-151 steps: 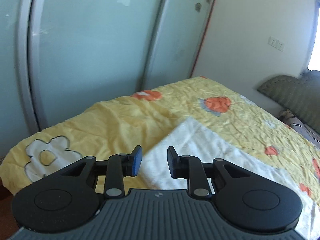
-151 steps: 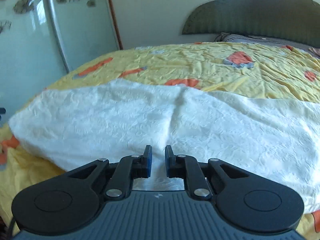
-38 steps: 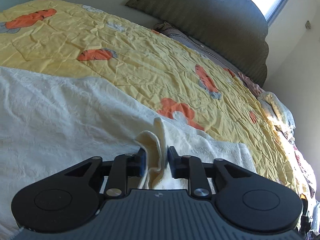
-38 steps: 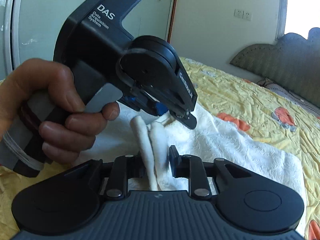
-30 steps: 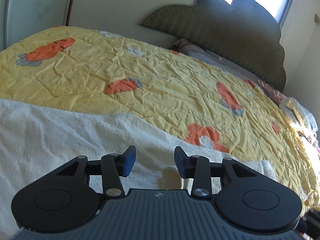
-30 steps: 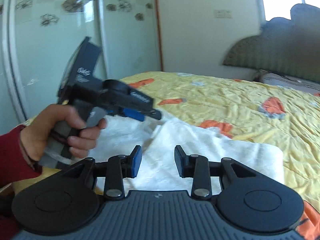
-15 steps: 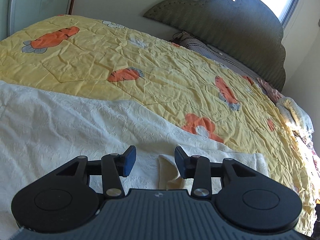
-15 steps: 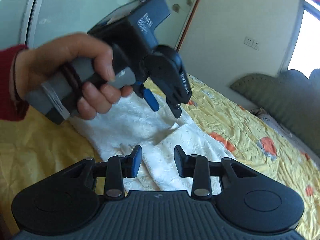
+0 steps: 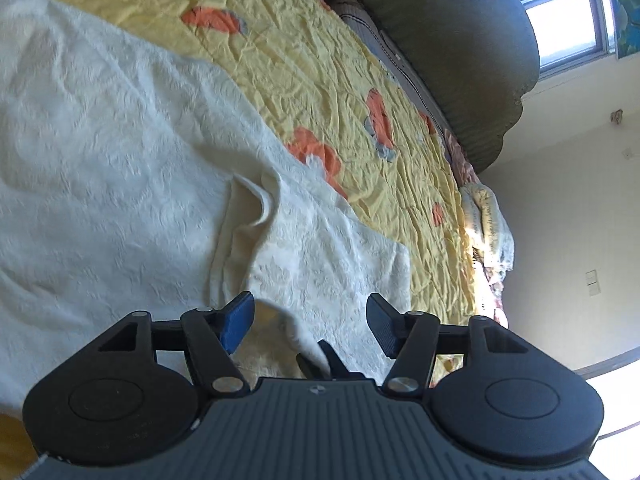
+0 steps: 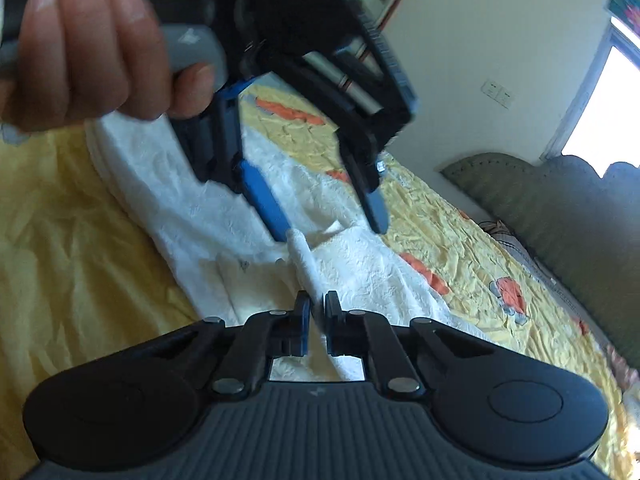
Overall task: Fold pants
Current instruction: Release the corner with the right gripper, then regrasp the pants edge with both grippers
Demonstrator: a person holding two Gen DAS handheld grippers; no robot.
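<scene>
1. The white textured cotton pants (image 9: 120,152) lie spread across the yellow quilted bedspread with orange flower prints (image 9: 340,80), which serves as the landmark here.
2. A raised fold of the pants runs down the middle of the cloth, on the side of the bedspread away from the dark green scalloped headboard (image 9: 460,48).
3. The left gripper (image 9: 310,322) hovers just above the pants with its jaws spread wide, holding nothing.
4. Its blue-padded fingers (image 9: 238,320) frame the lower end of the raised fold without touching it, as far as the left wrist view shows.
5. The right gripper (image 10: 316,322) has its jaws drawn narrow, pinching a standing ridge of the white pants (image 10: 308,268) between them.
6. In the right wrist view the left gripper (image 10: 320,216) hangs over the same ridge, its blue pad (image 10: 264,204) just beside the top of the ridge.
7. The person's left hand (image 10: 88,52) grips the handle of that gripper above the bedspread (image 10: 60,240).
8. The headboard (image 10: 560,208) stands at the far end of the bedspread, under a bright window (image 10: 608,100).
</scene>
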